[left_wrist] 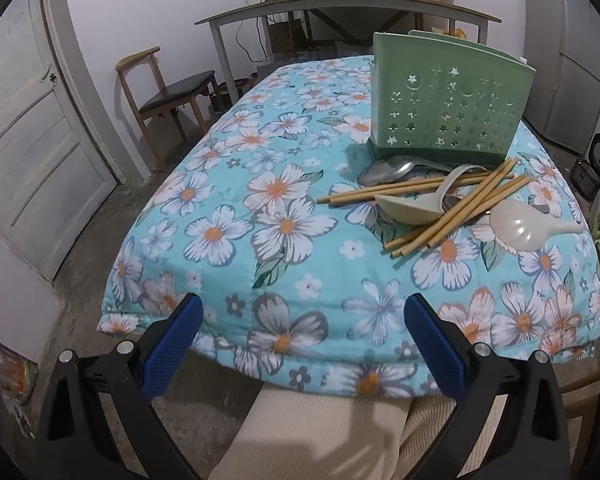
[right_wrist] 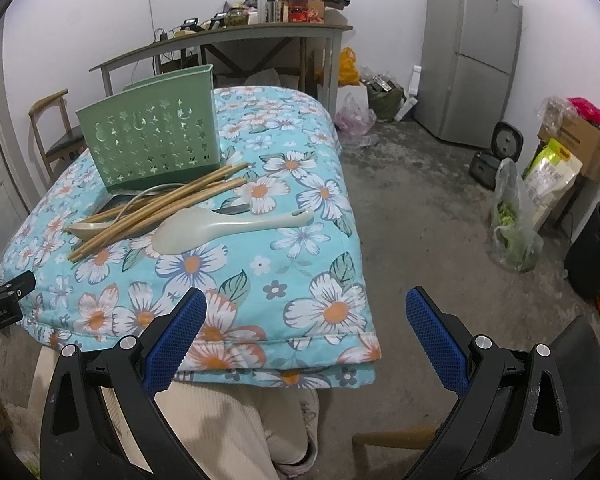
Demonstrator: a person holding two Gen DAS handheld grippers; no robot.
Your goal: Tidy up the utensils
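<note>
A green perforated utensil holder (left_wrist: pixel 448 116) stands upright on the floral-covered table (left_wrist: pixel 260 240); it also shows in the right wrist view (right_wrist: pixel 152 140). In front of it lies a pile: several bamboo chopsticks (left_wrist: pixel 452 208) (right_wrist: pixel 160 208), a cream soup spoon (left_wrist: pixel 412 208) (right_wrist: pixel 86 229), metal spoons (left_wrist: pixel 392 170) and a pale rice paddle (left_wrist: pixel 524 228) (right_wrist: pixel 220 226). My left gripper (left_wrist: pixel 304 320) is open and empty, above the table's near edge. My right gripper (right_wrist: pixel 306 316) is open and empty, near the table's front right corner. Both are well short of the pile.
A wooden chair (left_wrist: pixel 164 92) stands at the far left. A cluttered side table (right_wrist: pixel 228 32) is behind. A fridge (right_wrist: pixel 468 52), plastic bags (right_wrist: pixel 516 220) and boxes (right_wrist: pixel 576 140) are on the floor to the right. The person's legs (right_wrist: pixel 240 420) are below the grippers.
</note>
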